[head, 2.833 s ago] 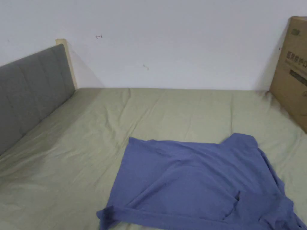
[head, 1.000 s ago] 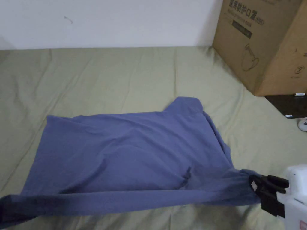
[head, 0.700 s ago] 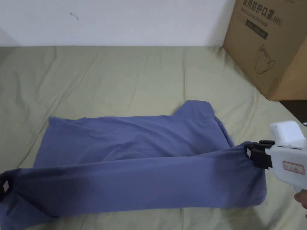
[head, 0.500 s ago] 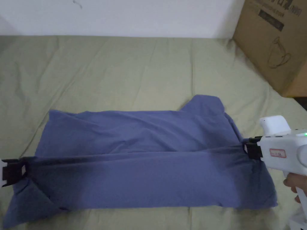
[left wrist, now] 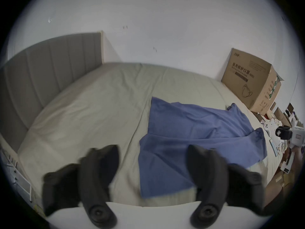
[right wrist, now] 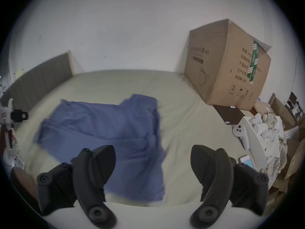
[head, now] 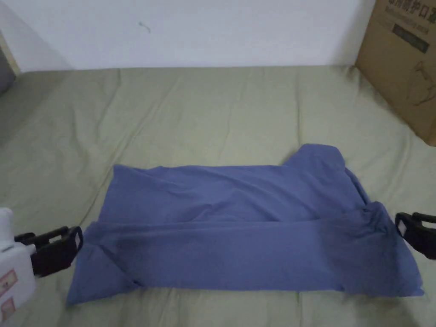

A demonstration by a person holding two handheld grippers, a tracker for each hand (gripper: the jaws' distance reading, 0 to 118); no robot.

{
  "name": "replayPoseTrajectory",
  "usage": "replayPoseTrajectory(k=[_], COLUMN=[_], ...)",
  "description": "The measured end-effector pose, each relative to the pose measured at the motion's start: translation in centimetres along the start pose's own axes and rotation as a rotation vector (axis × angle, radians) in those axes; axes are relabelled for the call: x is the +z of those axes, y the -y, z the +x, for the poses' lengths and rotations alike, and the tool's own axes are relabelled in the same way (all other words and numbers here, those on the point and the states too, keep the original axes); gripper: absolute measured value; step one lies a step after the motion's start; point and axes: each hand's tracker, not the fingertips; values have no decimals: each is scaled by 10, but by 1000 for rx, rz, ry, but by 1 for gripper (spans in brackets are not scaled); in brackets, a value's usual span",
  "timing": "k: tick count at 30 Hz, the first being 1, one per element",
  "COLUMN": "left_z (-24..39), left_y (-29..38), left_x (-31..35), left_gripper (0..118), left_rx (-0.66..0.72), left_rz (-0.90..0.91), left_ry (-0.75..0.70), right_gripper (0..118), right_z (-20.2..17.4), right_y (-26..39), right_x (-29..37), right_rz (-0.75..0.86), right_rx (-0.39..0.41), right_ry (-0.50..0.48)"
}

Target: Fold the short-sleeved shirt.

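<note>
The blue short-sleeved shirt (head: 238,221) lies flat on the green bedsheet (head: 213,110), its near long edge folded over the body into a band. One sleeve (head: 319,159) sticks out at the far right corner. My left gripper (head: 70,247) hangs open just off the shirt's left end, holding nothing. My right gripper (head: 404,230) is open just past the right end, apart from the cloth. In the left gripper view the shirt (left wrist: 189,133) lies ahead between the wide-spread jaws. In the right gripper view the shirt (right wrist: 107,130) lies ahead and to the left.
A large cardboard box (head: 404,59) stands on the bed's far right corner against the white wall. A grey headboard (left wrist: 41,77) closes the left end. Beside the bed on the right, a white shelf (right wrist: 257,141) holds clutter and a controller (right wrist: 239,130).
Both grippers carried the near edge of the shirt up and over onto its body, then let go and drew away from its two ends. They now stand open.
</note>
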Motion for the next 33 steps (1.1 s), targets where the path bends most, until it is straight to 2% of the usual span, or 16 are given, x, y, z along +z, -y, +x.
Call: replayPoseTrajectory(k=[1,3,4,5,12,13,15,16,17,18,19,20,25,27,30,33], left_z=[8,15,18,21,23,24,18,15,13,10,6,3,12,15,28,32], left_y=[10,31,42,52,83,81,81,81,80,79,77,75,72,71,70,66], left_x=[18,39,47,52,18,2,-25,-40,-55,-63,-69,-76,-91,-87,-80,-74], left_gripper=[42,18,11,0,0,2,56,68,68,95,101,94,96,75,9,5], left_rx=[-15,-45,-74,-92,-167,-169,-179,-191,-176,-164,-144,-118,-103,-136,-212,-218], left_rz=[-1,4,-7,-19,-114,-135,-166,-201,-208,-222,-203,-209,-234,-220,-194,-185], left_ry=[-11,-39,-32,-21,22,16,-11,-39,-52,-57,-43,-30,-31,-10,-11,-14], right_gripper=[71,10,2,1,1,1,1,1,1,1,1,1,1,1,1,1], right_z=[-9,-25,-31,-35,-65,-68,-70,-72,-71,-70,-69,-68,-63,-61,-57,-53], right_y=[7,22,31,38,52,52,48,46,44,42,40,38,35,35,41,43], right_x=[21,51,63,75,94,94,90,89,88,85,83,81,68,62,50,35], right_rz=[34,37,42,54,-16,-21,-22,-13,-7,-5,-3,-4,-14,-24,-51,-77], right_rx=[29,76,79,76,49,49,45,43,39,33,20,11,-21,-34,-12,-7], right_ry=[-8,2,2,-3,-69,-74,-89,-92,-94,-94,-90,-91,-83,-91,-80,-83])
